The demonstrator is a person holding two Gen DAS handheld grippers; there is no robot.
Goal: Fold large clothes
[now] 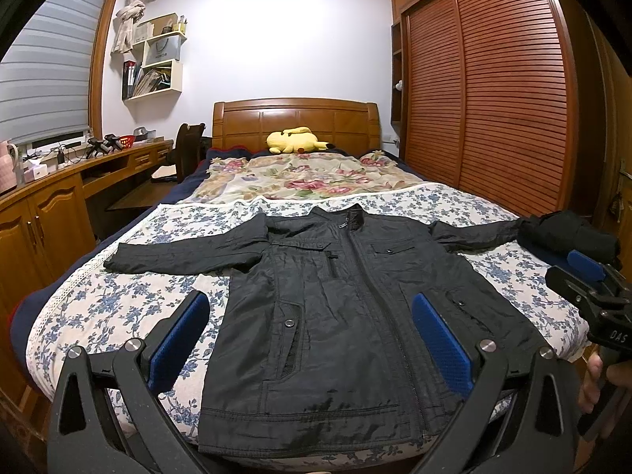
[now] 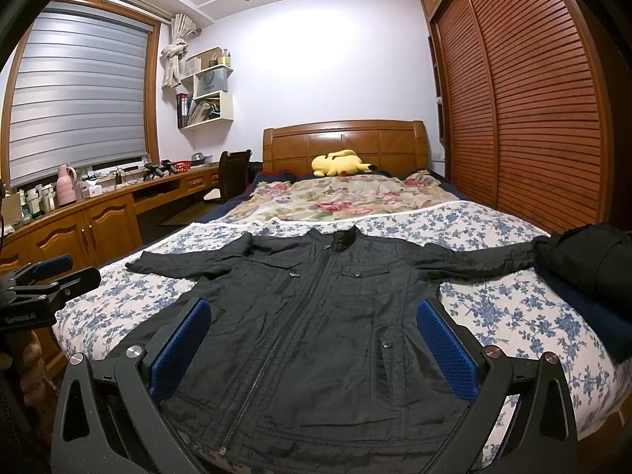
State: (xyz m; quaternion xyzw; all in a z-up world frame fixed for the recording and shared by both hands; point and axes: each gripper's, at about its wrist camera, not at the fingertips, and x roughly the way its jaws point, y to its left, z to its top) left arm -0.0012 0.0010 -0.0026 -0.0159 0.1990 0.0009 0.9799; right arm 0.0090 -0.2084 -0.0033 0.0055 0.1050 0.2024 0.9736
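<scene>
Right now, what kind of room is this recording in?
A home bedroom, almost certainly: a bed with a wooden headboard and yellow plush toy, a louvred wardrobe, and a built-in desk under the window. A black jacket lies spread out.

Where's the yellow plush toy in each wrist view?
Left wrist: plush toy sits upper centre, at the foot of the headboard.
Right wrist: plush toy sits right of centre, upper half, against the same headboard.
Shared landmark: the black jacket spread on the bed.
</scene>
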